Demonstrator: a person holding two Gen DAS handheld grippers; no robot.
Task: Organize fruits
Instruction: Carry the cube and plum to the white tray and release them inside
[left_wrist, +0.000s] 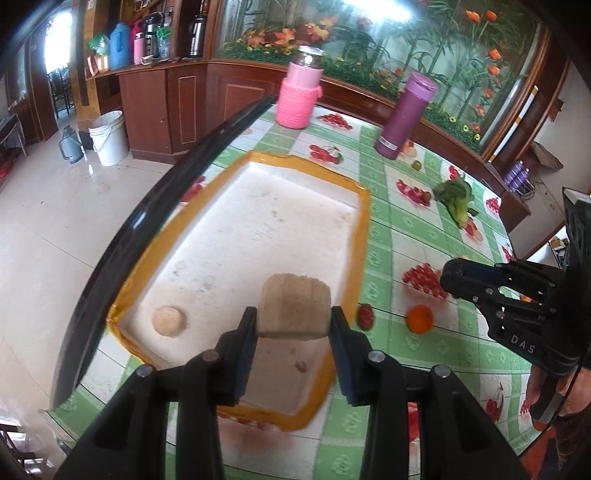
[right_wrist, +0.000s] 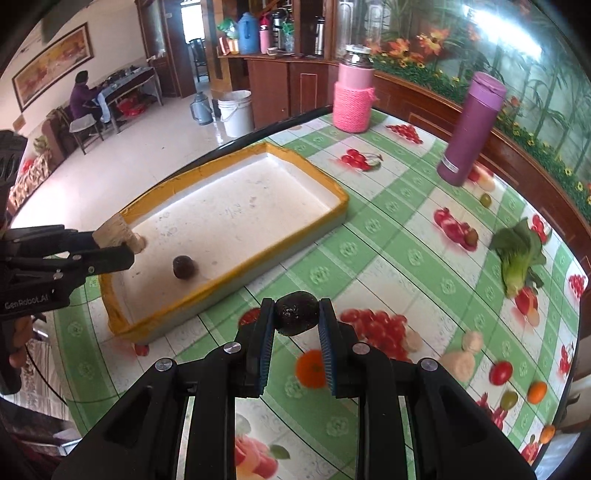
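A white tray with a yellow taped rim (left_wrist: 364, 229) (right_wrist: 295, 232) lies on the fruit-print tablecloth. My left gripper (left_wrist: 293, 325) is shut on a beige blocky fruit (left_wrist: 295, 308) and holds it above the tray's near end; it also shows in the right wrist view (right_wrist: 110, 232). A second beige round piece (left_wrist: 169, 320) lies in the tray. My right gripper (right_wrist: 297, 317) is shut on a dark round fruit (right_wrist: 297, 313) above the cloth, right of the tray. Another dark fruit (right_wrist: 183, 266) lies in the tray. An orange (left_wrist: 419, 319) sits on the cloth.
A pink knitted flask (left_wrist: 298, 94) (right_wrist: 352, 99) and a purple flask (left_wrist: 404, 114) (right_wrist: 471, 129) stand at the table's far side. A leafy green vegetable (left_wrist: 458, 203) (right_wrist: 519, 258) lies at the right. The table's black edge (left_wrist: 147, 206) runs along the tray's left.
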